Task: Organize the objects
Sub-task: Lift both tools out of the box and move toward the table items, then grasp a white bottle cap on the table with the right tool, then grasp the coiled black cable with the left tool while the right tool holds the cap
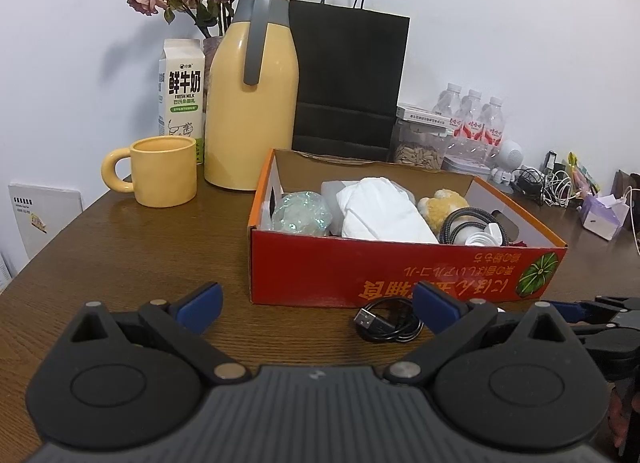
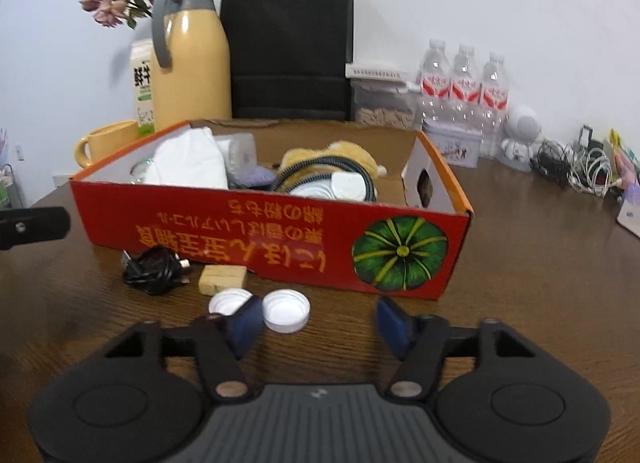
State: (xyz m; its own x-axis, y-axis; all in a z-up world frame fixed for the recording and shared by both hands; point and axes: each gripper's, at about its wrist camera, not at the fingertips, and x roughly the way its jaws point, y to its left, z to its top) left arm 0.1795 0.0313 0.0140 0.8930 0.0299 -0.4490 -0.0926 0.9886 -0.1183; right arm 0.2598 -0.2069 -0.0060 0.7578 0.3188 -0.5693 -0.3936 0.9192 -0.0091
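Observation:
A red cardboard box (image 1: 360, 263) (image 2: 256, 231) stands on the wooden table and holds a white cloth (image 1: 380, 211), a plush toy (image 1: 440, 207), a coiled hose and a shiny wrapper. A coiled black USB cable (image 1: 388, 325) (image 2: 154, 271) lies in front of the box. Beside it lie a small wooden block (image 2: 222, 279) and two white bottle caps (image 2: 286, 311) (image 2: 228, 301). My left gripper (image 1: 316, 309) is open and empty, with the cable between its fingers, close to the right one. My right gripper (image 2: 320, 323) is open and empty, with one cap just inside its left finger.
A yellow mug (image 1: 160, 171), a yellow thermos jug (image 1: 252, 103), a milk carton (image 1: 180, 95) and a black paper bag (image 1: 348, 79) stand behind the box. Water bottles (image 2: 464, 91), a tin, a small white figure and tangled cables (image 2: 580, 171) sit at the back right.

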